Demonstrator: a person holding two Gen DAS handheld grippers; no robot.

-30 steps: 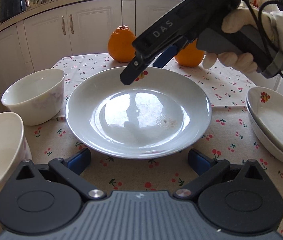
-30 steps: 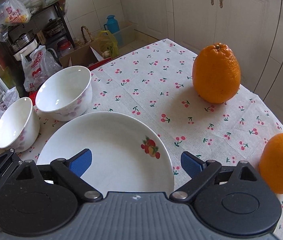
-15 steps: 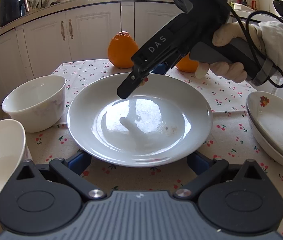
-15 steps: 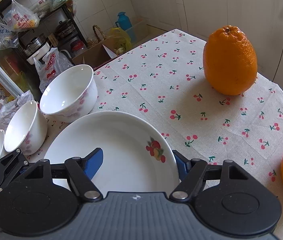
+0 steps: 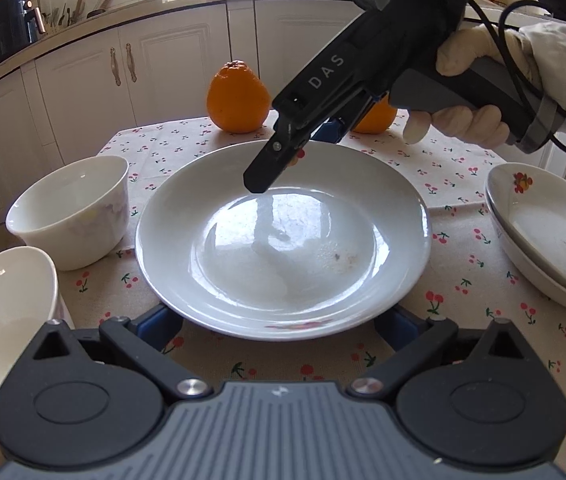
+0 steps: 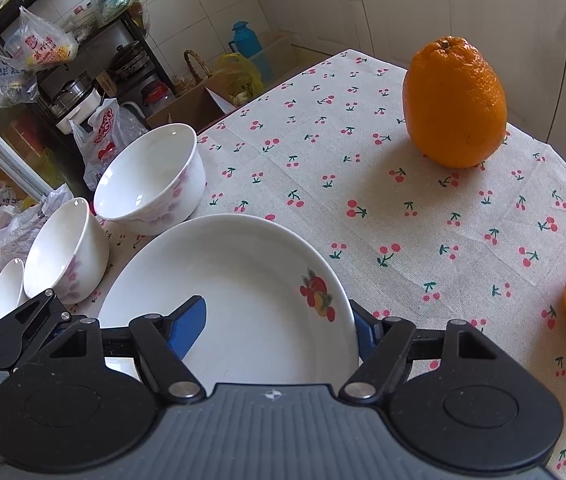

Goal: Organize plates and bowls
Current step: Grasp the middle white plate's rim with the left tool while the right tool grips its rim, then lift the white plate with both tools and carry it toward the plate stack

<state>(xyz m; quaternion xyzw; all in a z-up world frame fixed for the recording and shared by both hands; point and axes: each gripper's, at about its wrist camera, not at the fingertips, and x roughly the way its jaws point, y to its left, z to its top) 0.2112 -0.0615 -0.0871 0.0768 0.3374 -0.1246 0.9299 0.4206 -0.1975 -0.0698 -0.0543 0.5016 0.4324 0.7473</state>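
While the large white plate (image 5: 283, 236) is lying at the middle of the cherry-print tablecloth (image 5: 459, 280), the right gripper (image 6: 279, 328) is pinching its far rim, one blue pad inside the dish and the other outside. Its jaws have just been closing onto that rim. The left gripper (image 5: 275, 322) is standing spread wide at the plate's near edge, grasping nothing. Two bowls (image 5: 71, 212) are sitting left of the plate, stacked plates (image 5: 551, 236) right of it, and two oranges (image 5: 237, 98) beyond it.
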